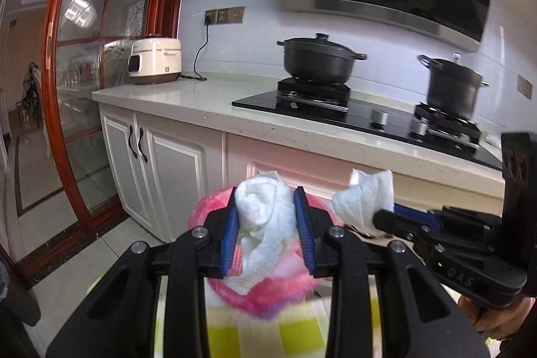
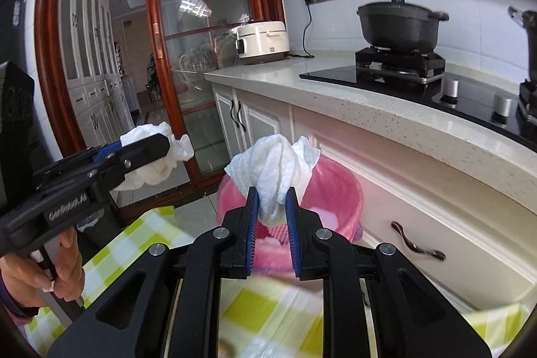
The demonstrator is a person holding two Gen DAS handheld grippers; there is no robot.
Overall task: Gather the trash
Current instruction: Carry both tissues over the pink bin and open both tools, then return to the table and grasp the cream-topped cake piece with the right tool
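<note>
My left gripper (image 1: 266, 194) is shut on a crumpled white paper towel (image 1: 265, 223), which bulges out above and below the blue pads. My right gripper (image 2: 272, 191) is shut on a second white paper towel wad (image 2: 273, 170). Both wads hang over a pink trash bin (image 2: 339, 190) lined with a pink bag; in the left wrist view the bin (image 1: 201, 212) sits just behind and under the fingers. The right gripper (image 1: 381, 218) shows at the right of the left wrist view with its wad (image 1: 365, 198). At the left of the right wrist view, a hand holds the left gripper (image 2: 166, 141).
A yellow-green checked tablecloth (image 2: 261, 307) lies below both grippers. Behind the bin run white cabinets with a drawer handle (image 2: 416, 245) and a pale countertop (image 1: 188, 96). On it stand a rice cooker (image 1: 156, 61), a black hob and two dark pots (image 1: 319, 59). A red-framed glass door (image 1: 87, 89) stands left.
</note>
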